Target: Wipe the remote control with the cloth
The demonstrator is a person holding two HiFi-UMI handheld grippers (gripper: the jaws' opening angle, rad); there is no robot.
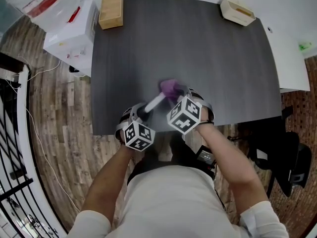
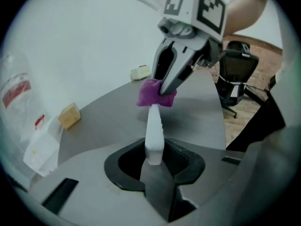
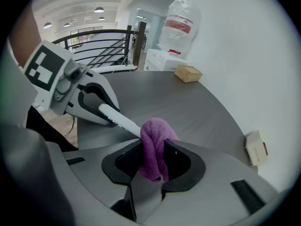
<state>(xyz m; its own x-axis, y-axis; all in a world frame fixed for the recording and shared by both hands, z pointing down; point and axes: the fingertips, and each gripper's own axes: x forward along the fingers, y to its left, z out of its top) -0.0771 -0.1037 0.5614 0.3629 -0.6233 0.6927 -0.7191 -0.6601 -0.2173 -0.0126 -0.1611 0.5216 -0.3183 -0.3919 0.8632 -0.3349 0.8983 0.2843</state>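
Over dark table, front edge: L gripper clamps white remote control by its near end, long axis pointing away twd R gripper. R jaws pinch bunched purple cloth, which touches remote's far tip.

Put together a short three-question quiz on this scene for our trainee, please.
1. True or false: the left gripper holds the purple cloth.
2. What is the cloth touching? A. the far end of the remote control B. the floor C. the wall
3. Fill in: in the head view, the wooden box sits at the table's far ___ corner.
Key: 1 false, the right gripper holds it; 2 A; 3 left.
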